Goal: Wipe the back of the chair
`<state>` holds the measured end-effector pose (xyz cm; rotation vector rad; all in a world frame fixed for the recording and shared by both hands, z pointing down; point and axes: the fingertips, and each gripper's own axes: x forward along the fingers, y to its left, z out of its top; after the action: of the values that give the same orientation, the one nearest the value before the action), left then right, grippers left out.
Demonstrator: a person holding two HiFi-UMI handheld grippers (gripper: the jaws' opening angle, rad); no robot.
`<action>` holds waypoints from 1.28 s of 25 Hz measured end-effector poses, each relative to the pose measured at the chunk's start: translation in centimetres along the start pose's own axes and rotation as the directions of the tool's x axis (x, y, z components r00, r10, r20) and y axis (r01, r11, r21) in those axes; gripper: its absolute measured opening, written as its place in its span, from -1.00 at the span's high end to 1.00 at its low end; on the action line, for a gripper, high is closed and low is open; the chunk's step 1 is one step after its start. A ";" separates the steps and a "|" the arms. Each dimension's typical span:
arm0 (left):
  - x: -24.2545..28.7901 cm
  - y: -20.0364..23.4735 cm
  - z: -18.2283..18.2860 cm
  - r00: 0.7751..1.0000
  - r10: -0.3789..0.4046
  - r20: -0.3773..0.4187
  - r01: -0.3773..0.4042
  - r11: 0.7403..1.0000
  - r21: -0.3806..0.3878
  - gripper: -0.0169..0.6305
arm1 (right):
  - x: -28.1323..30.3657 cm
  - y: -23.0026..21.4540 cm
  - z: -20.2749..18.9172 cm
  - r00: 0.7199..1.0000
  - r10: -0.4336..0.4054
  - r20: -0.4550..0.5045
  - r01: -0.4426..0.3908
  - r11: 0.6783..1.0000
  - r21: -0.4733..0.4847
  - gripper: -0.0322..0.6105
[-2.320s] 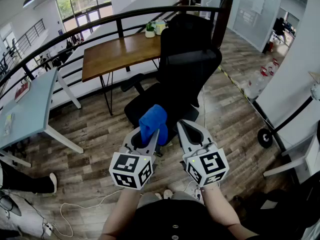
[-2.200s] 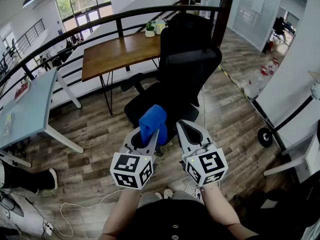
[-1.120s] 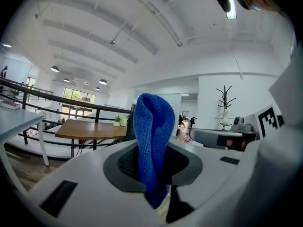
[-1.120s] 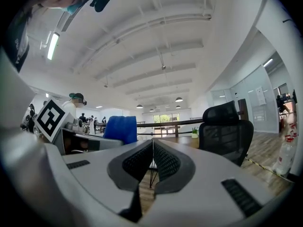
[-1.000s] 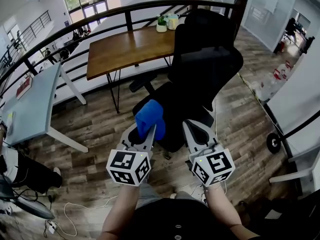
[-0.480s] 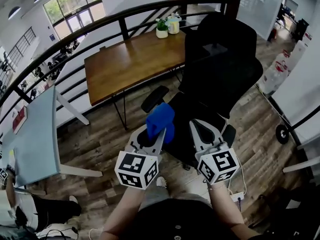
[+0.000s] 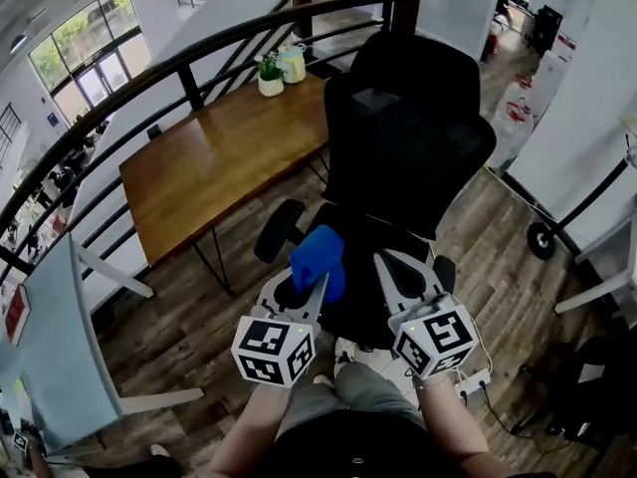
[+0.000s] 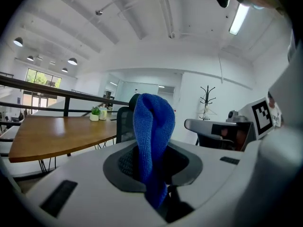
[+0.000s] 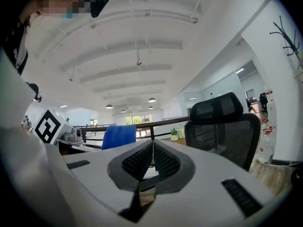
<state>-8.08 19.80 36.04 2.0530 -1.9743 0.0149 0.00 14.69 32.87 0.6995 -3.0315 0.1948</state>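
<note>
Wood-plank floor (image 7: 189, 317) spreads across an open office level edged by a dark railing (image 7: 149, 68). Beside the railing runs a long wooden surface (image 7: 209, 157) with a small potted plant (image 7: 269, 71) at its far end

Straight ahead stands the black office chair (image 7: 398, 217). Its seat is on the near side, below both tools, and its tall backrest (image 7: 408, 137) rises beyond, well apart from them. The backrest looks like mesh stretched on a stiff frame, so I judge it will give a little under pressure. A chair of this kind probably swivels or rolls if pushed hard, so light strokes would suit, perhaps with a steadying touch on the frame edge

The left gripper (image 7: 315, 279) is clenched on a blue cloth (image 7: 318, 252), which stands up from the jaws in a folded bunch. The cloth looks soft, light and floppy. It is held at its lower end, which leaves a padded fold free to drag over the mesh

The right gripper (image 7: 390, 267) hangs just beside the left one, its jaws pressed together on nothing, and its own view shows only the chair beyond them. The cloth does not yet touch the backrest
</note>
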 end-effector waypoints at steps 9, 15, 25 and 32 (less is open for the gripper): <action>10.0 0.8 3.9 0.995 -0.097 0.004 0.096 0.994 0.042 0.65 | 4.5 -8.6 2.1 0.994 -0.106 0.035 0.106 0.994 -0.008 0.81; 16.6 0.4 6.7 0.989 -0.148 0.005 0.148 0.987 0.062 0.65 | 6.8 -14.8 3.6 0.985 -0.165 0.039 0.165 0.986 0.006 0.81; 23.5 -1.5 9.2 0.976 -0.218 -0.011 0.219 0.973 0.068 0.65 | 7.8 -21.2 6.0 0.970 -0.235 0.058 0.235 0.972 0.015 0.81; 27.1 -3.1 11.2 0.964 -0.265 -0.004 0.264 0.961 0.079 0.64 | 8.2 -24.1 7.8 0.952 -0.297 0.080 0.296 0.955 0.015 0.81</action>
<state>-5.59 -8.99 30.32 2.3550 -1.7118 0.0299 3.18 -11.35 28.36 1.1770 -2.9484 0.1655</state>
